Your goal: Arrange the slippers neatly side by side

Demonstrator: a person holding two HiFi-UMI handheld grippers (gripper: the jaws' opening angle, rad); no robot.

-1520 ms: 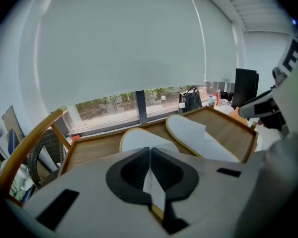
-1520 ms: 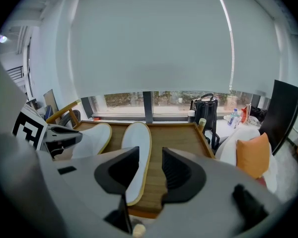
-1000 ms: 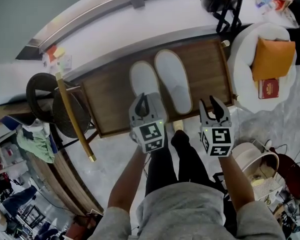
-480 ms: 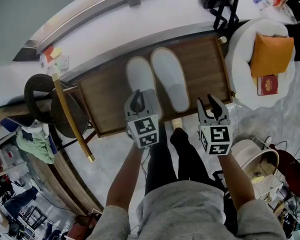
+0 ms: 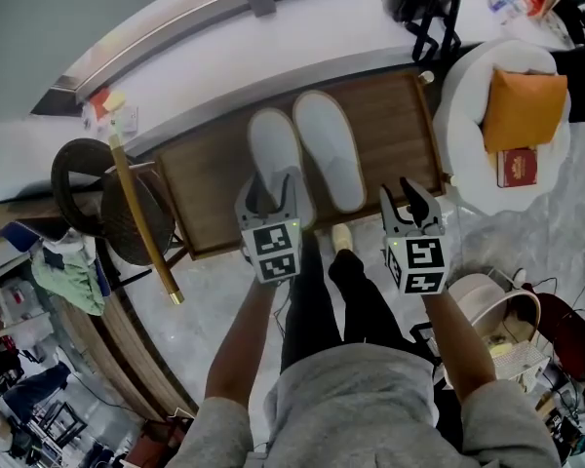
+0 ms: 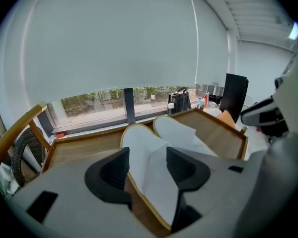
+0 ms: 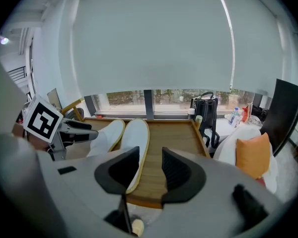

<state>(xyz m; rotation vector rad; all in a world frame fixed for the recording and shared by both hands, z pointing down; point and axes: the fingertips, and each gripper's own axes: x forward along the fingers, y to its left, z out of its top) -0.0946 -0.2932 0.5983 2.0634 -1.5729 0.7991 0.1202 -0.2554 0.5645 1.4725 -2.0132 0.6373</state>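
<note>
Left gripper (image 5: 271, 189) just opened astride slipper (image 5: 273, 149) on tray (image 5: 207, 195).

Dressed in a grey short-sleeved T-shirt (image 5: 356, 403), with black trousers (image 5: 356, 305) and a pale shoe tip (image 5: 342, 237) ahead of the T-shirt. Farther ahead of it, grey-cased left gripper (image 5: 270, 189) and right gripper (image 5: 400, 195), black jaw pads, black-and-white marker cubes (image 5: 271, 253).
</note>
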